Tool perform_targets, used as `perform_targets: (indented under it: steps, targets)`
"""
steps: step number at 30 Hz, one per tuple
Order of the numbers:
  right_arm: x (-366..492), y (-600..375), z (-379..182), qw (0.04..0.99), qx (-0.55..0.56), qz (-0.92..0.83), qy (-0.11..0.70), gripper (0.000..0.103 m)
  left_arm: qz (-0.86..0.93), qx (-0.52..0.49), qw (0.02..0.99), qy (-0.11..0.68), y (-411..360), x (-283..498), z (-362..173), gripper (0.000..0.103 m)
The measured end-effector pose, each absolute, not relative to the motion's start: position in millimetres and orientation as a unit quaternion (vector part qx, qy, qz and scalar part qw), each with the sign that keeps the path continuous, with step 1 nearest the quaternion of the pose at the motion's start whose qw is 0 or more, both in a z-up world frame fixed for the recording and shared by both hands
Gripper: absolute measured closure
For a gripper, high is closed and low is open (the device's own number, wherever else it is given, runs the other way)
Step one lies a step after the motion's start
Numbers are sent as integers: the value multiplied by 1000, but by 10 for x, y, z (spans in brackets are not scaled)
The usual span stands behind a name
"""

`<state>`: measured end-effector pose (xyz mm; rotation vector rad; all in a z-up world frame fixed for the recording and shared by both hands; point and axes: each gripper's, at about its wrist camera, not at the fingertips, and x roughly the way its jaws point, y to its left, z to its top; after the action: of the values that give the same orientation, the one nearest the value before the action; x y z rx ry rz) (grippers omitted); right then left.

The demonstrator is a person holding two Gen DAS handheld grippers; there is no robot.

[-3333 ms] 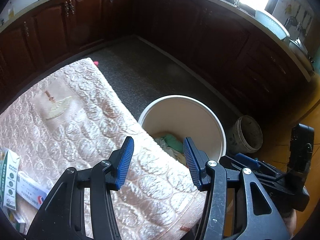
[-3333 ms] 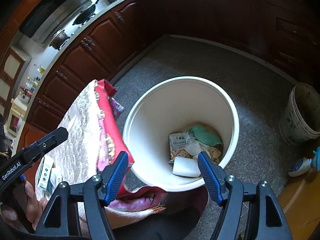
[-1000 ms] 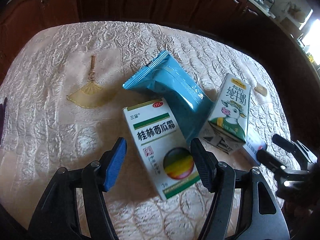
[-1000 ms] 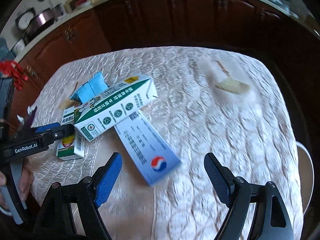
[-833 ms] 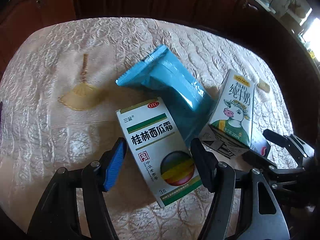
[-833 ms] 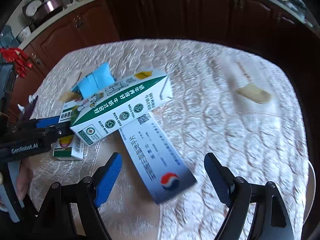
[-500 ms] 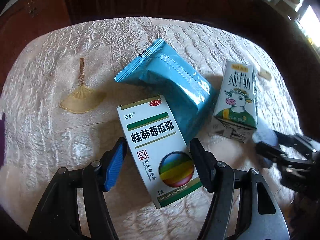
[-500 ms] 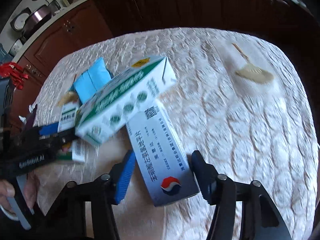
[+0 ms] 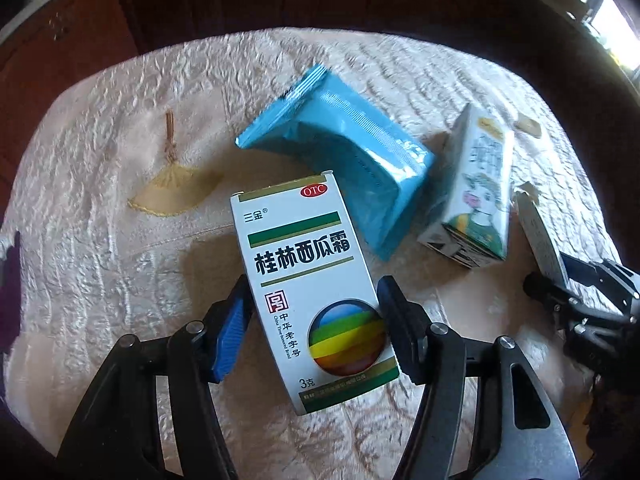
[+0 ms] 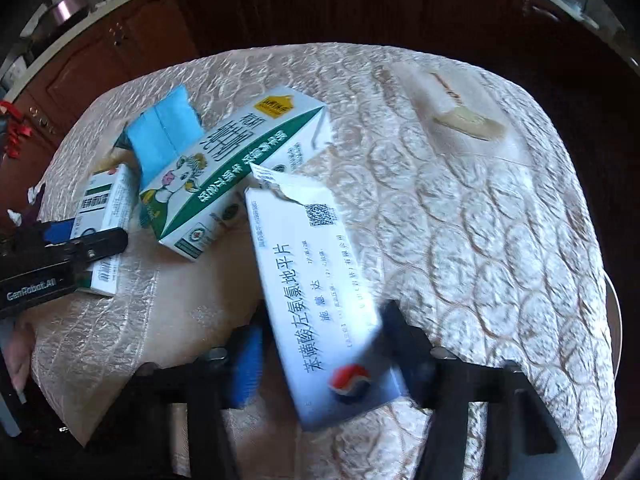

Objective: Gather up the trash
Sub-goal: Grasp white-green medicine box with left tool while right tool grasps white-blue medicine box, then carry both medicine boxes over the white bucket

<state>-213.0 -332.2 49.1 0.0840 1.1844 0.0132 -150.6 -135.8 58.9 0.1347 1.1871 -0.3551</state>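
Left gripper (image 9: 312, 312) closing around the white medicine box (image 9: 312, 284) on the quilted tablecloth (image 9: 100, 240); right gripper (image 10: 320, 344) closing around the torn pale-blue tablet box (image 10: 316, 292), beside the milk carton (image 10: 228, 168) and blue packet (image 9: 344, 160).

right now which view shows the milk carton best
The right wrist view: the milk carton lies large and mostly sharp, its front and green side both showing. The left wrist view shows it smaller, blurred, near the right side.
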Motion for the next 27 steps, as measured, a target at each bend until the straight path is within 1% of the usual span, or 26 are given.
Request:
perform_targets:
  steps: [1,2,10,16,20,27]
  targets:
    - [-2171,-3368,530,830,63,15,554,52,-167,63,816,550,-1335,-1541,628,44]
    - [-2222,-3405,568,832,75,19,550,56,-169,60,819,545,-1312,-1569,668,45]
    - [-2515,-3499,1047,864,93,16,494,57,-209,34,837,505,-1241,-1841,1153,46]
    - [-2710,-3691,1213,876,112,4,469,57,-248,46,840,481,-1568,-1974,1405,47]
    - [-2857,-3754,1392,883,109,-12,456,57,-271,52,836,475,-1824,-2036,1482,47]
    - [-3022,-4016,1519,889,107,-46,442,57,-305,71,828,466,-2297,-2126,1556,48]
